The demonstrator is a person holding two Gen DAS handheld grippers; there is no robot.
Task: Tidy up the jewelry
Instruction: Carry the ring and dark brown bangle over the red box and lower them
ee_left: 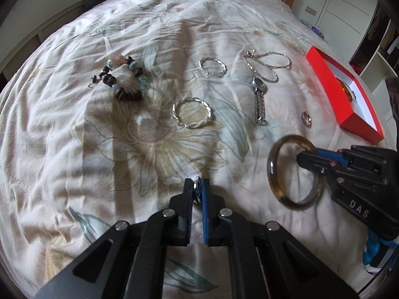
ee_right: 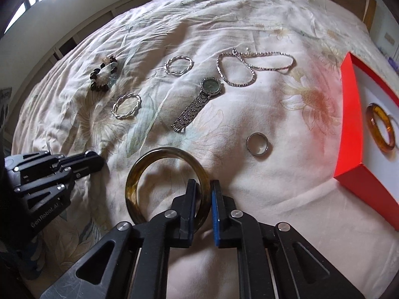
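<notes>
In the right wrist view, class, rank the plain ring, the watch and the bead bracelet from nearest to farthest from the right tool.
1. Plain ring: just up and right of the right tool.
2. Watch: middle of the bed, farther up.
3. Bead bracelet: far upper left.

My right gripper (ee_right: pixel 203 189) pinches the rim of a brown bangle (ee_right: pixel 139 177) on the floral bedspread (ee_right: pixel 274 37). Left gripper (ee_right: pixel 96 159) at far left. Beyond: silver ring (ee_right: pixel 258 145), watch (ee_right: pixel 199 101). Orange bangle (ee_right: pixel 374 124) inside red box (ee_right: pixel 351 114).
</notes>
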